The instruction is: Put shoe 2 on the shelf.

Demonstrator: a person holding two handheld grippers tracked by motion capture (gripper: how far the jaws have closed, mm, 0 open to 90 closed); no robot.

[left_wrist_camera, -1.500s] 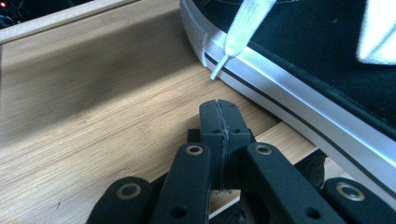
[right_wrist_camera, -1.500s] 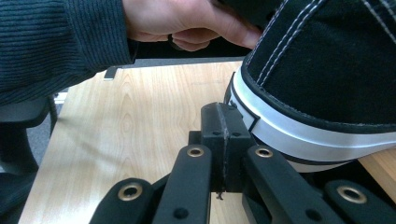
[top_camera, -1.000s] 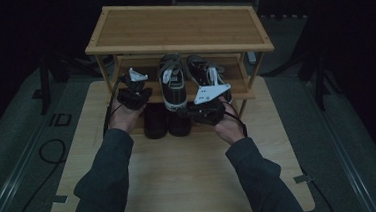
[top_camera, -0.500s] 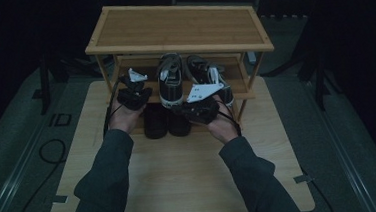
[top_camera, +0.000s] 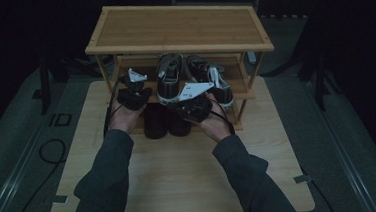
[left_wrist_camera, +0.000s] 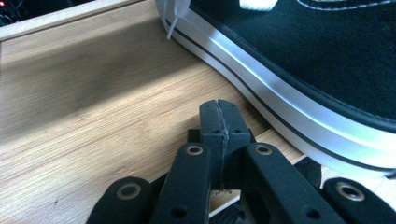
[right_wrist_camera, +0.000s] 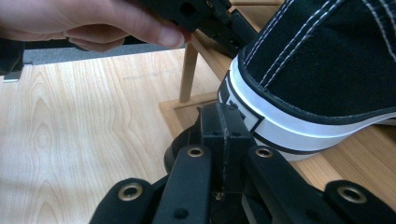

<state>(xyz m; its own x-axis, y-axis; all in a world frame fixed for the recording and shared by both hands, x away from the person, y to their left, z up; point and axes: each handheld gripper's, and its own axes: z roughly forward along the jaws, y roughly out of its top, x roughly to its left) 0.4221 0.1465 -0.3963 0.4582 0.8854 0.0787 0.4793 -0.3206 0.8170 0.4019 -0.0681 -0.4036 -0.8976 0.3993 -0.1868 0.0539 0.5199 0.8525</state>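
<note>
A wooden shoe rack (top_camera: 180, 29) holds two black sneakers with white soles on its middle shelf, the left sneaker (top_camera: 170, 77) and the right sneaker (top_camera: 213, 80). My left gripper (top_camera: 134, 89) is shut and empty. It hovers over the shelf board (left_wrist_camera: 93, 93) just left of the left sneaker (left_wrist_camera: 303, 70); in the left gripper view its jaws (left_wrist_camera: 219, 106) are pressed together. My right gripper (top_camera: 184, 99) is also shut and empty. Its tips (right_wrist_camera: 223, 111) sit at the white heel of that sneaker (right_wrist_camera: 317, 70), close to it or touching.
A pair of dark shoes (top_camera: 166, 121) stands on the rack's lowest level under the grippers. The rack rests on a pale wooden board (top_camera: 181, 176) laid on grey floor. The right gripper view has the person's other hand (right_wrist_camera: 116, 23) and a rack post (right_wrist_camera: 188, 70).
My right gripper has moved left and slightly forward, from in front of the right sneaker to the heel of the left sneaker. The left gripper has stayed put.
</note>
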